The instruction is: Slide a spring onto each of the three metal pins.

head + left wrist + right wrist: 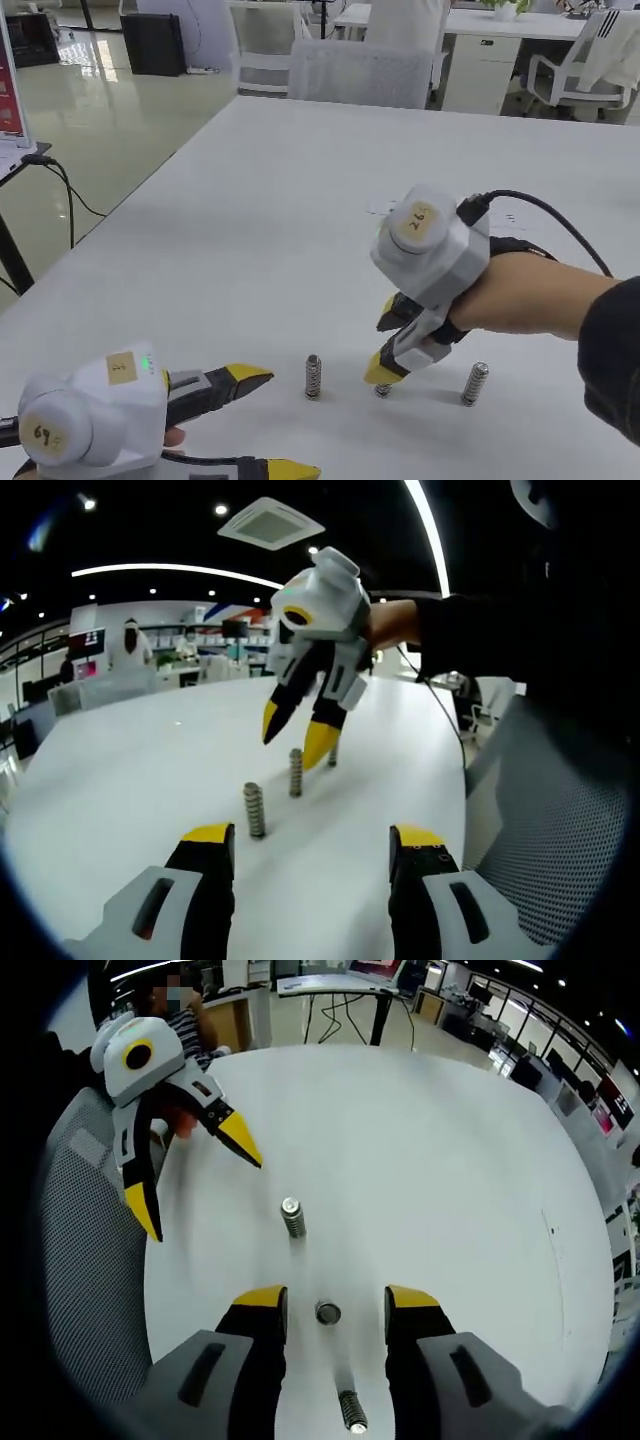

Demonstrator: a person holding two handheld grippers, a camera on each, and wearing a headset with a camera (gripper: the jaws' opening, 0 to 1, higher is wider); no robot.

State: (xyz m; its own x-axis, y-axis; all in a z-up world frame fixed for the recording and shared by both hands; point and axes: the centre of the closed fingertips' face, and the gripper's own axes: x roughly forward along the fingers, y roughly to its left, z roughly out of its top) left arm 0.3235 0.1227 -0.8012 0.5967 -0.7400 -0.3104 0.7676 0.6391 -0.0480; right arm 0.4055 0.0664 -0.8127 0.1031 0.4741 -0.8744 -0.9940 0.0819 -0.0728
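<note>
- Two jaws of the right gripper [335, 1300] stand apart, gripping nothing; the yellow tips straddle the middle spring [327, 1312], seen end-on, w/ a gap on each side and no contact.
- Head view: this gripper points steeply down at the desk [250, 230], tips close above the surface.
- The gloved hand [505, 290] behind it has its wrist raised, and the dark-sleeved forearm comes in from the right. A black cable [550, 215] arcs off the gripper body.
- The left gripper [270, 422] sits low at the near-left corner, approx level w/ the desk. Its jaws are spread wide and empty, aimed toward the springs.
- 3 springs stand upright in a row across the near desk: the left spring [313, 377], the middle one under the right gripper, and the right spring [475, 383], each apart from the next.
- The left spring is the closest to the left gripper but clear of its tips.
- Right gripper view shows a round metal top on the left spring; can't tell more of the pins inside the coils.
- A mesh chair [365, 70] stands at the desk's far edge.
</note>
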